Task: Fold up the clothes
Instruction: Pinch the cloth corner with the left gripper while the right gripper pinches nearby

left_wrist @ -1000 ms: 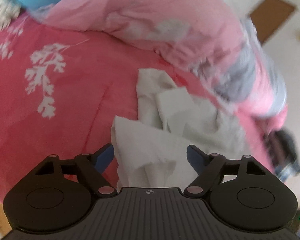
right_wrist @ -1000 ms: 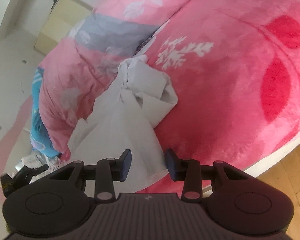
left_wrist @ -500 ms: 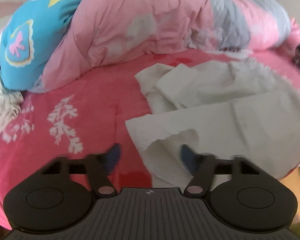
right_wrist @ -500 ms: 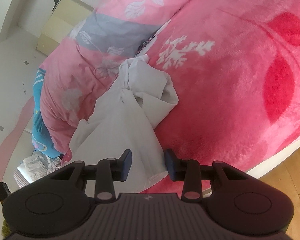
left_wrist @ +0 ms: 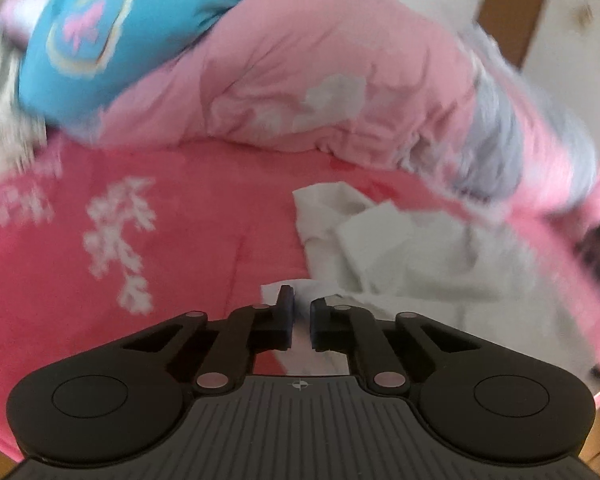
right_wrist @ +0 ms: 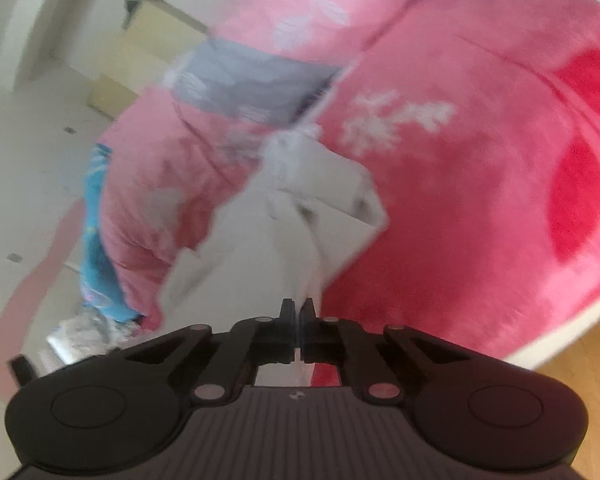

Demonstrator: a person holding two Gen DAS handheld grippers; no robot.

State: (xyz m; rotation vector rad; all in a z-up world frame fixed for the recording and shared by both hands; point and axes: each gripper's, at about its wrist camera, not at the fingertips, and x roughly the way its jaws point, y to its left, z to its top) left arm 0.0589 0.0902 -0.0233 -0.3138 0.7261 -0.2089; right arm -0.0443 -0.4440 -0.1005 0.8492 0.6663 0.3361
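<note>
Left wrist view: your left tongs [left_wrist: 300, 312] were closing on garment [left_wrist: 404, 248] edge, cloth between pads. Right tongs [right_wrist: 298, 316] clamped its other edge. Garment lay crumpled on bed [left_wrist: 180, 240] beside quilt [left_wrist: 320, 80]. You needed both grips firm, then even lift.

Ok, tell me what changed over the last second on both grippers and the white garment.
Both grippers closed on the white garment: the left gripper, whose jaws are closing, has an edge between its fingers, and the right gripper is shut on another. The garment's far part, pink quilt and red blanket stayed put.
</note>
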